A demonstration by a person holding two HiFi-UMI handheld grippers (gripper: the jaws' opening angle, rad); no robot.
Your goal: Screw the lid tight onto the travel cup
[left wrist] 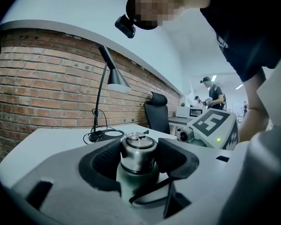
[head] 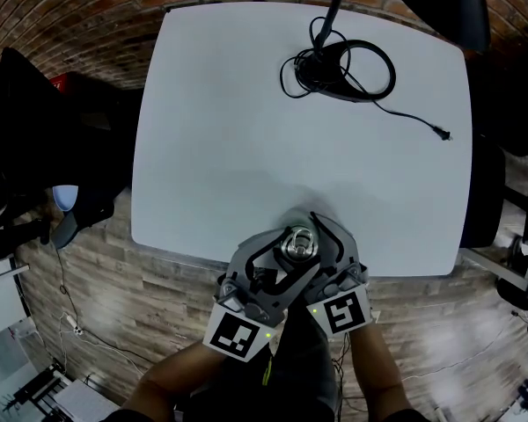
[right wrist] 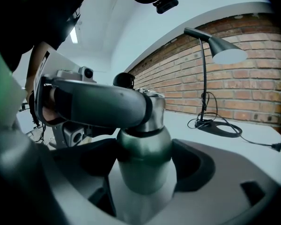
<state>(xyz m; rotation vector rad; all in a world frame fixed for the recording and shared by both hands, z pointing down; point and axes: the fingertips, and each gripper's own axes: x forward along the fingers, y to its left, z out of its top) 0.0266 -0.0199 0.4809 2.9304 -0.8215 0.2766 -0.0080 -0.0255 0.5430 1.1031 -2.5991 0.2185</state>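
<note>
Item: travel cup (right wrist: 145, 170), dark green body, upright at the near edge of the surface, between both hand-held grippers, which meet around it from left and right
Lid (left wrist: 138, 146): steel, seated on top of the cup; black strap loop (left wrist: 150, 194) hanging at the body below it
Left hand-held gripper (left wrist: 137, 156): reaches in from near left; jaws part-way apart and closed on the lid, one black pad against each side of it
Right hand-held gripper (right wrist: 145, 161): reaches in from near right, lower on the cup; jaws wide and clamped on the green body below the lid
Surface (head: 211, 130): white table, bare at its left and middle; black desk lamp (head: 339, 60) at far right, its cord coiled round the base and trailing right to a loose plug (head: 442, 133)
Room: brick wall (head: 114, 7) beyond the far edge; wood-plank floor (head: 114, 306); black office chair (left wrist: 158, 111) past the surface; a person (left wrist: 214, 95) standing far off at the right of the left gripper view
</note>
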